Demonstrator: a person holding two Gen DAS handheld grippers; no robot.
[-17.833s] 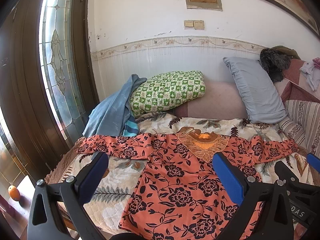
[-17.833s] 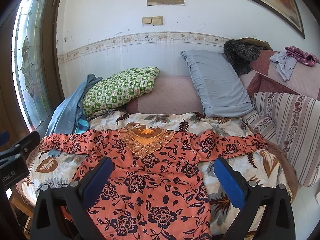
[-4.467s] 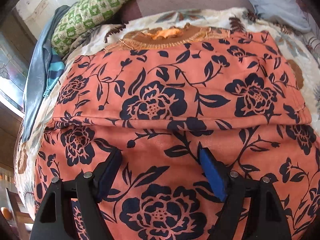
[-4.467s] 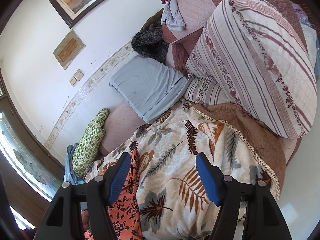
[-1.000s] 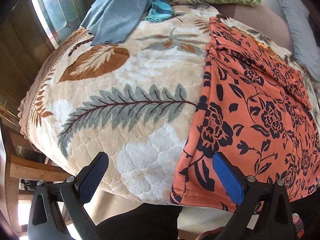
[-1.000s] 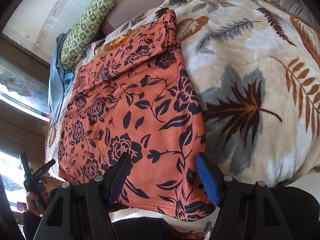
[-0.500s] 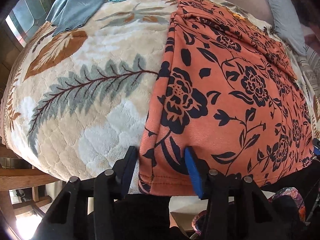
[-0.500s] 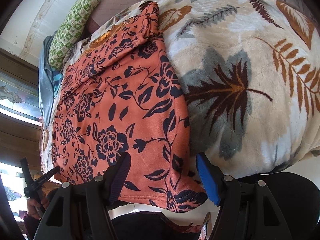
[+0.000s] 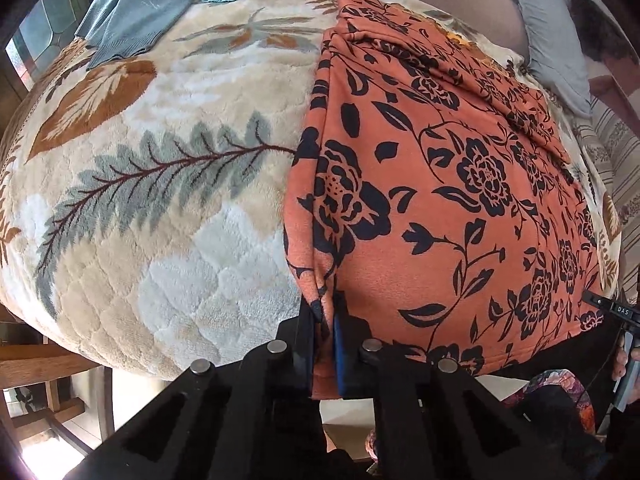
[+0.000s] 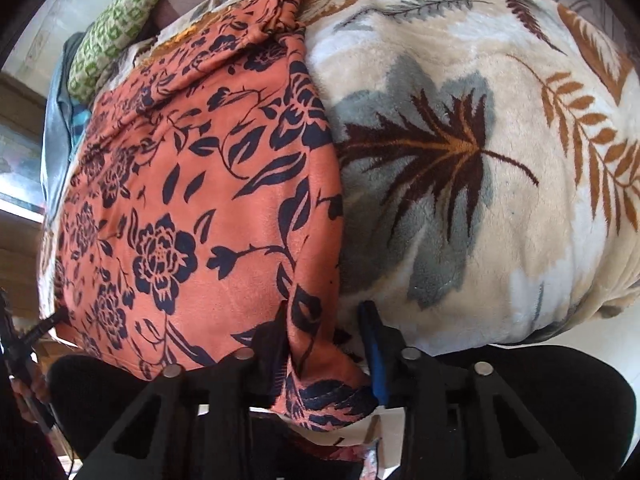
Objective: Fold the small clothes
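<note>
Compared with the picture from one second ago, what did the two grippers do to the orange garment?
The left gripper closed on the near left hem corner of the orange floral garment. The right gripper narrowed around the near right corner, but its jaws are not fully closed. The garment remains flat on the leaf-patterned blanket.

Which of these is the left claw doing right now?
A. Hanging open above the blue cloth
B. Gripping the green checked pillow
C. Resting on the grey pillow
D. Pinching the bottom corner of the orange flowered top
D: in the left wrist view, the left claw has closed its fingers tight on the near hem corner of the orange flowered top, which lies on the leaf-patterned blanket.
</note>
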